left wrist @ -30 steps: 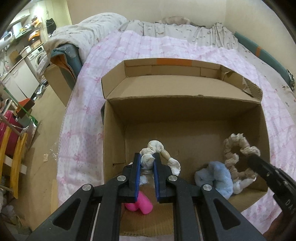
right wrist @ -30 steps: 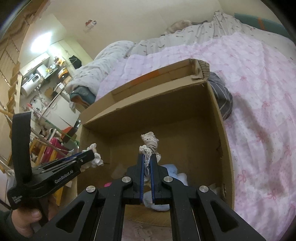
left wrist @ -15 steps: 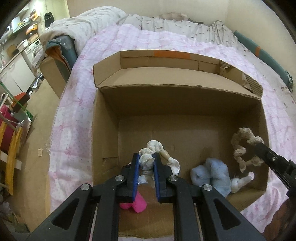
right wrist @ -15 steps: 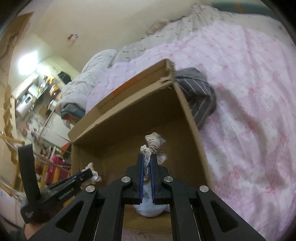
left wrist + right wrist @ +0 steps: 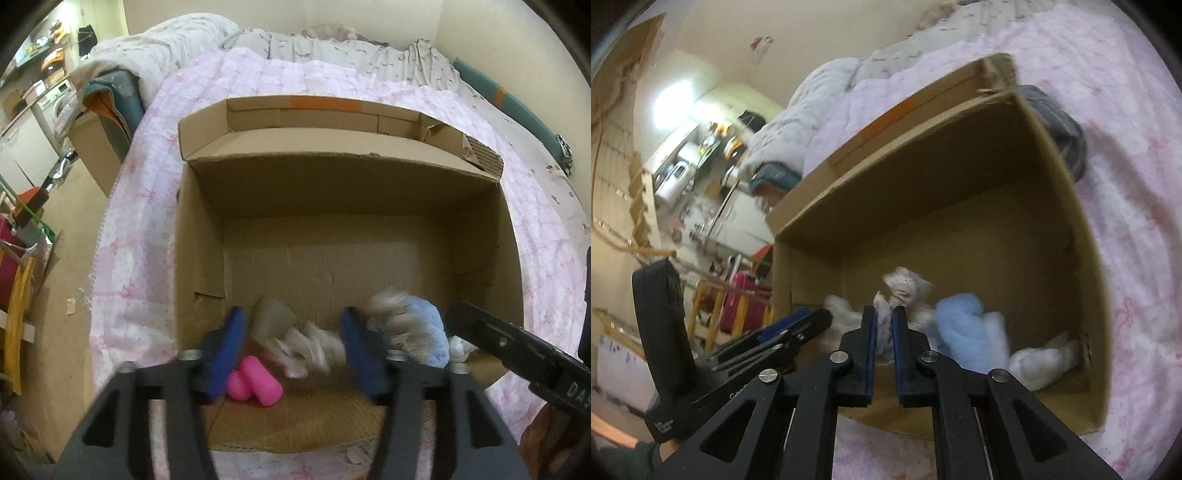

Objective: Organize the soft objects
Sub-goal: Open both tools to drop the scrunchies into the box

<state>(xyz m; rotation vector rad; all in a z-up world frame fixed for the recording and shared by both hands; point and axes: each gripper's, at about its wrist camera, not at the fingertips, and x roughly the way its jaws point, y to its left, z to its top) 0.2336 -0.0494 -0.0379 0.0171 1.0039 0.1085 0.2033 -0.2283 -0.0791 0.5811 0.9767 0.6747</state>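
An open cardboard box (image 5: 199, 258) (image 5: 1086, 258) sits on the pink bed. My left gripper (image 5: 291, 343) is open over its near edge; a white knotted rope toy (image 5: 295, 339) is blurred between and below its fingers, falling free. A pink toy (image 5: 255, 384) and a light blue plush (image 5: 424, 332) (image 5: 967, 328) lie on the box floor. My right gripper (image 5: 884, 321) is slightly parted, with a beige braided rope toy (image 5: 905, 288) still between its pads above the box. A white soft item (image 5: 1041, 362) lies in the right corner.
The pink quilt (image 5: 140, 236) covers the bed around the box. A grey striped cloth (image 5: 1060, 129) lies behind the box's right side. A rumpled grey duvet (image 5: 155, 48) lies at the bed's far left. Floor and furniture (image 5: 22, 258) lie left.
My left gripper has opened and let go of the white rope toy, which drops into the box. My right gripper's jaws have parted a little and lowered the beige rope toy.
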